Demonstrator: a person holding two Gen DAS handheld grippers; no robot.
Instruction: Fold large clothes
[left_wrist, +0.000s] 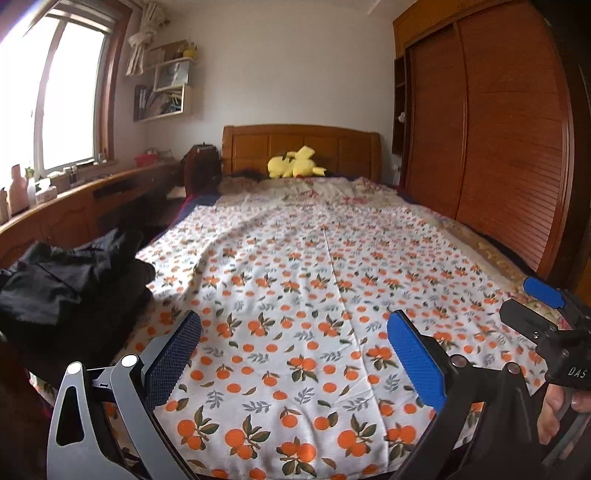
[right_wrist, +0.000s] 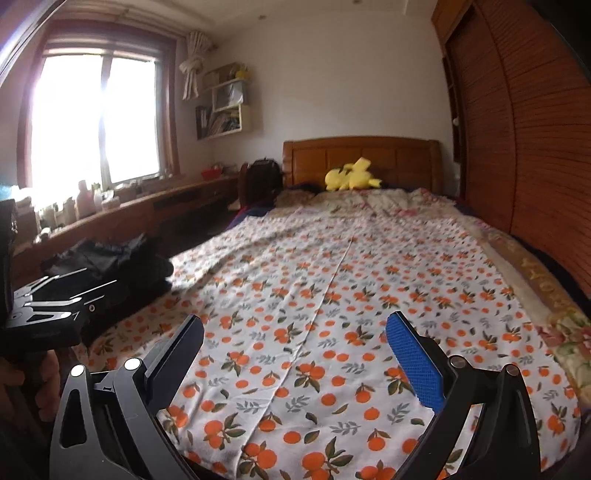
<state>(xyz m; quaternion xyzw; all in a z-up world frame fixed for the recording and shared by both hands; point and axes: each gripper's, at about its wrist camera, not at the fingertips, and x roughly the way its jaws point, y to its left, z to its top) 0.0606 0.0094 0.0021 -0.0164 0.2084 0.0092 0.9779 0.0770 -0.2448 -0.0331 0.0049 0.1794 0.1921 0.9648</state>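
Two grippers hover side by side above the near end of a bed: the left gripper (left_wrist: 293, 325) and the right gripper (right_wrist: 295, 328) both have their fingers spread wide, grasping nothing. Beneath them the orange-print cloth (left_wrist: 314, 295) lies spread flat across the mattress, a straight crease running up its middle. Dark clothes (left_wrist: 70, 280) sit piled at the cloth's left edge. A yellow plush toy (left_wrist: 295, 164) rests against the wooden headboard (left_wrist: 303, 142) at the far end.
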